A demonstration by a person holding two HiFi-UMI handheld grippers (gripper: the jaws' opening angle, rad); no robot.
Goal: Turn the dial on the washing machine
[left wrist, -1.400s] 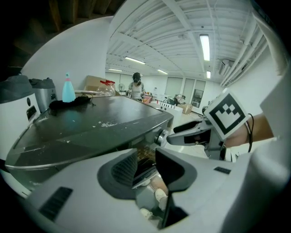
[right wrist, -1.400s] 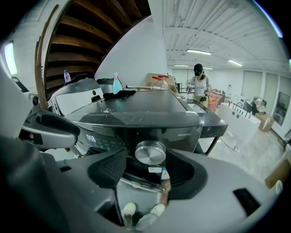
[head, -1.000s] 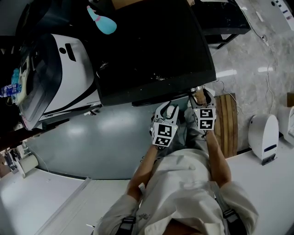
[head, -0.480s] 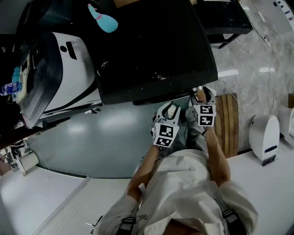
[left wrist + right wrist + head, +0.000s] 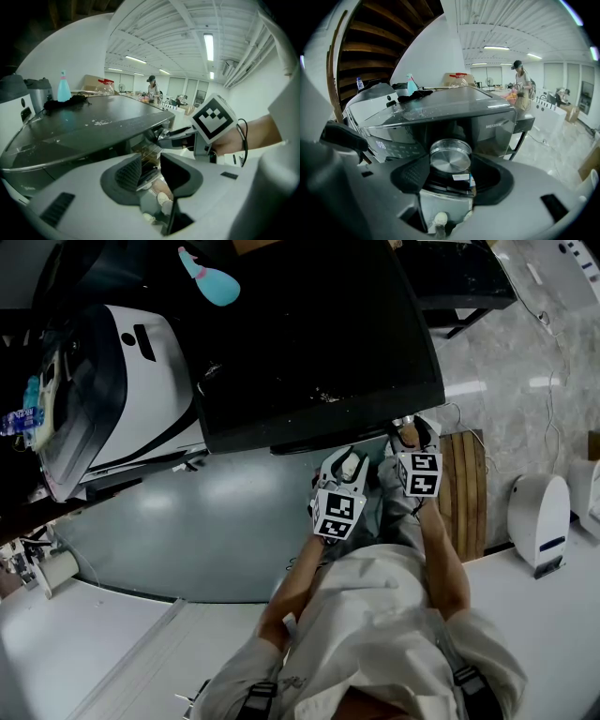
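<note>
At the front of the one big dark washing machine [image 5: 309, 343] are two grippers: the right gripper [image 5: 450, 171] has just been closing and now pinches its one round silver dial [image 5: 450, 158], and the left gripper [image 5: 151, 171] beside it gapes, holding nothing.

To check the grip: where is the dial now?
In the right gripper view, the dial sits mid-frame under the dark lid, between the right tool's jaws, which have just been closing on it.

The grey floor [image 5: 187, 531] carries the dark washing machine [image 5: 309, 343]; a teal bottle [image 5: 208, 279] stands on its lid. A slatted wooden board [image 5: 464, 493] lies just beside the machine.
</note>
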